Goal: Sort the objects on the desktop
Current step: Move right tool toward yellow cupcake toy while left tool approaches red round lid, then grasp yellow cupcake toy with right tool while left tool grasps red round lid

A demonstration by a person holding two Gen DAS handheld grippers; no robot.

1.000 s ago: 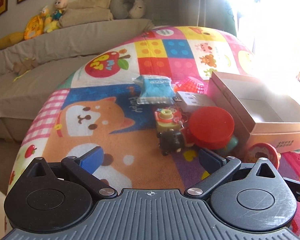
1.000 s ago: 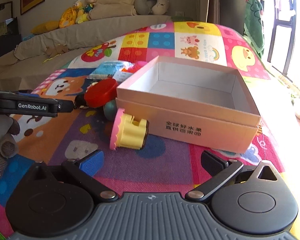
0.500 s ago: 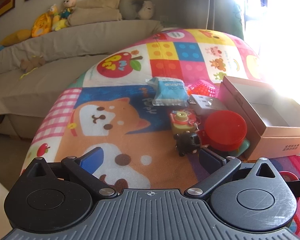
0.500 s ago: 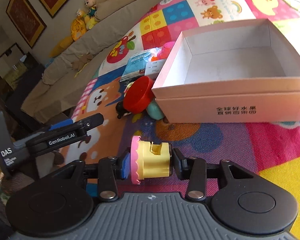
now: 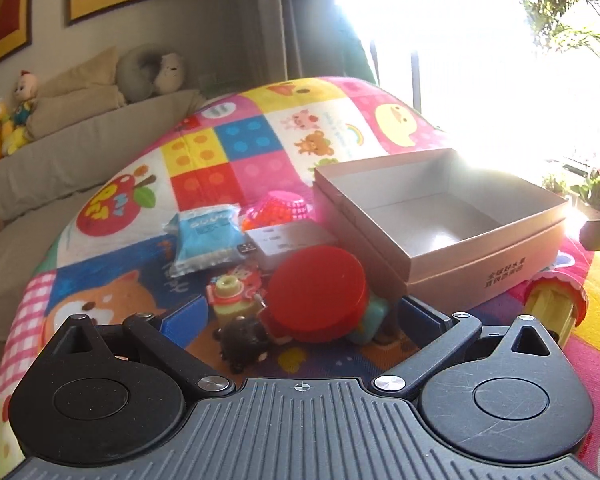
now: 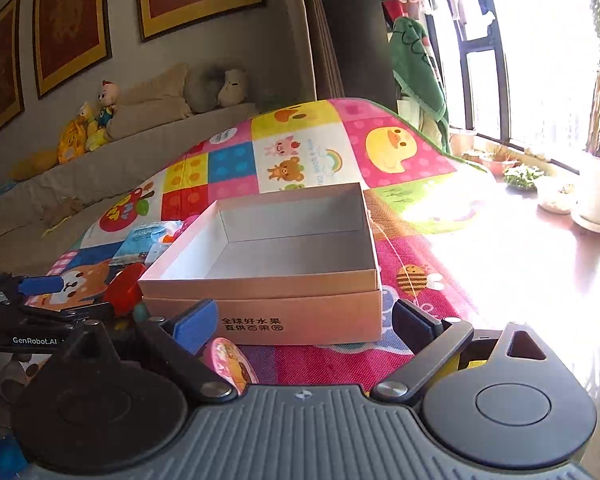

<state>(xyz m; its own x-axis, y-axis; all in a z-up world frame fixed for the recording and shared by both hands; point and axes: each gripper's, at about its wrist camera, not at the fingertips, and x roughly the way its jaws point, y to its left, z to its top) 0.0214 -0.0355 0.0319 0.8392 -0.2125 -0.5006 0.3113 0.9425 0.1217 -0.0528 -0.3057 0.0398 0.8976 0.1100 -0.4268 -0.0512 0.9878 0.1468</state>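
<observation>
My left gripper stands open low over the mat. Between its fingers lie a red round lid, a black toy, a yellow-green toy and a teal piece; the pads press on none of them. Its blue-padded finger shows at the left of the right wrist view. My right gripper faces the empty pink box, jaws opening. The pink-capped yellow toy lies by its left finger, untouched. That toy rests before the box.
A blue packet, a pink mesh cup and a white flat pack lie left of the box on the patchwork mat. Behind is a sofa with plush toys. Potted plants stand by the bright window.
The right gripper, shut on the yellow toy half a second ago, has let it go and spread wide. The left gripper has moved right, so the red lid cluster now sits between its fingers.
</observation>
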